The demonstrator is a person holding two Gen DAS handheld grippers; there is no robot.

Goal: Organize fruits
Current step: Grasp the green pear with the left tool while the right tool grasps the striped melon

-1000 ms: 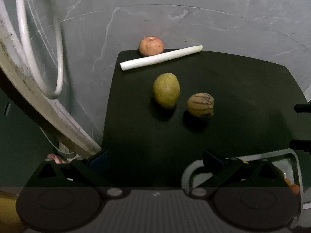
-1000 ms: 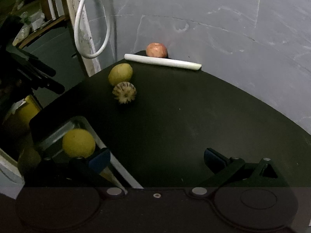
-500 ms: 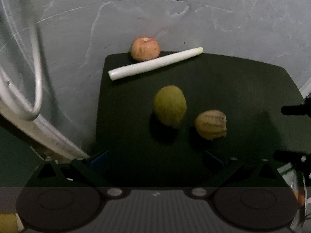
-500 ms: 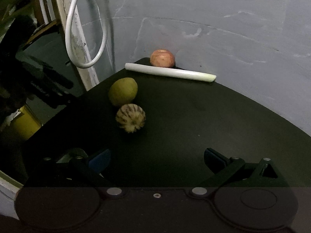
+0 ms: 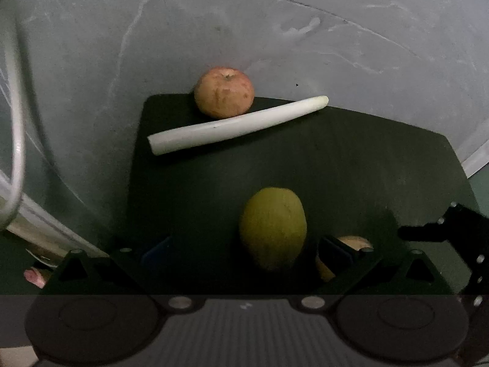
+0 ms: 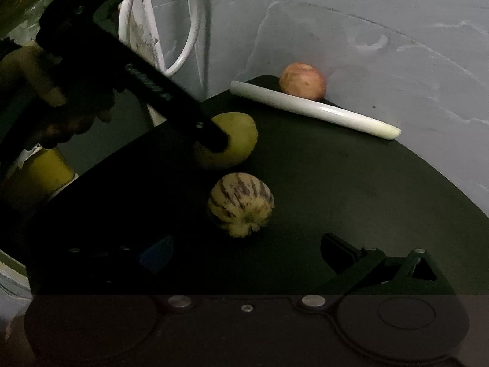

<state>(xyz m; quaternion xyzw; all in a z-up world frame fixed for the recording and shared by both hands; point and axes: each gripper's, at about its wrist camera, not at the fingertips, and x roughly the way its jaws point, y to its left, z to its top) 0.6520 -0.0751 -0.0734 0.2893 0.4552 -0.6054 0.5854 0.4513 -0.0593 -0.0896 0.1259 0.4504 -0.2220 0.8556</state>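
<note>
A yellow-green pear-like fruit (image 5: 273, 227) lies on the black table (image 5: 351, 159), between the fingers of my open left gripper (image 5: 244, 252); it also shows in the right wrist view (image 6: 235, 143), partly behind the left gripper's finger. A striped yellow melon (image 6: 240, 208) lies just in front of my open, empty right gripper (image 6: 244, 252); in the left wrist view it (image 5: 354, 241) is mostly hidden behind the right finger. A red apple (image 5: 224, 91) and a white leek stalk (image 5: 238, 125) lie at the table's far edge.
A grey wall (image 5: 275, 30) rises right behind the table. White cables (image 6: 186, 46) hang at the left. A yellow object (image 6: 45, 174) sits below the table's left edge. The right gripper's tip (image 5: 440, 229) shows at the left view's right side.
Both grippers have moved forward toward the fruits. The left gripper now has the yellow-green fruit between its open fingers; the striped melon is close before the right gripper.
</note>
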